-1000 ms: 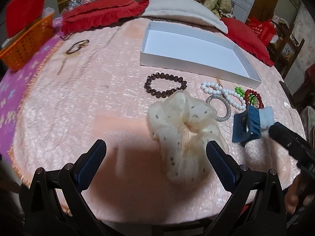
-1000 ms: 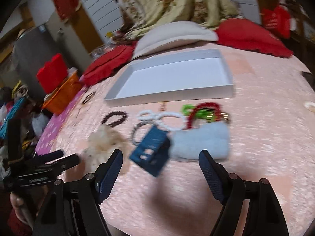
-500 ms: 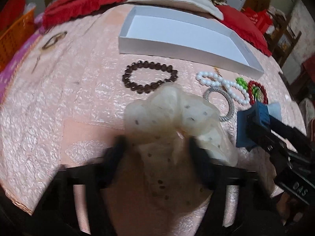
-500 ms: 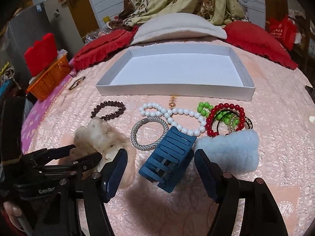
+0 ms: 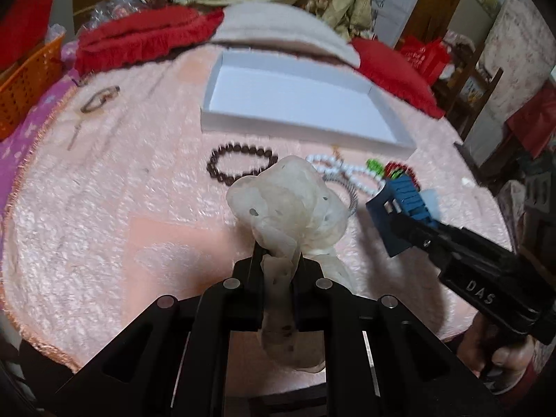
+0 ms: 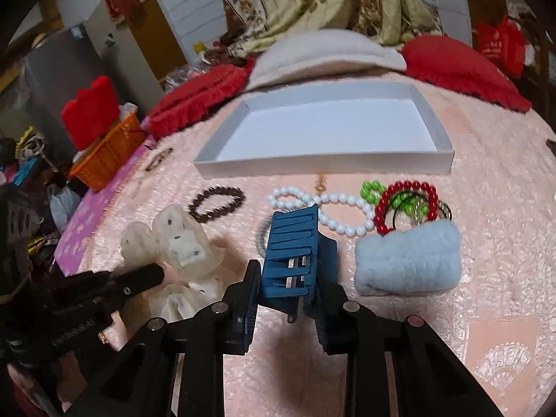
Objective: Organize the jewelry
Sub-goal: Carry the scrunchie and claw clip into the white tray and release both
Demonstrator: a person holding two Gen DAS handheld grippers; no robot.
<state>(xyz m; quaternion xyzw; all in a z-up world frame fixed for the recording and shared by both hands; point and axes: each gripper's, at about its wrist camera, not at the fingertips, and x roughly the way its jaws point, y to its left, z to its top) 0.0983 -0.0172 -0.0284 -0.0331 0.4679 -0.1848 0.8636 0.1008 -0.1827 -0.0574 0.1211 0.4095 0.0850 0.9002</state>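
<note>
Both fingers just clamped shut: left (image 5: pixel 278 260) on scrunchie (image 5: pixel 288 201), right (image 6: pixel 288 278) on clip (image 6: pixel 295 243); box (image 6: pixel 323 166) ahead holds nothing yet.

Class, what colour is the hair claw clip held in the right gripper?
Blue; the hair claw clip in the right gripper shows best in the right wrist view.

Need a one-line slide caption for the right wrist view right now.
Right tool shut on the blue hair claw, white tray ahead, left tool gripping the cream scrunchie.
</note>
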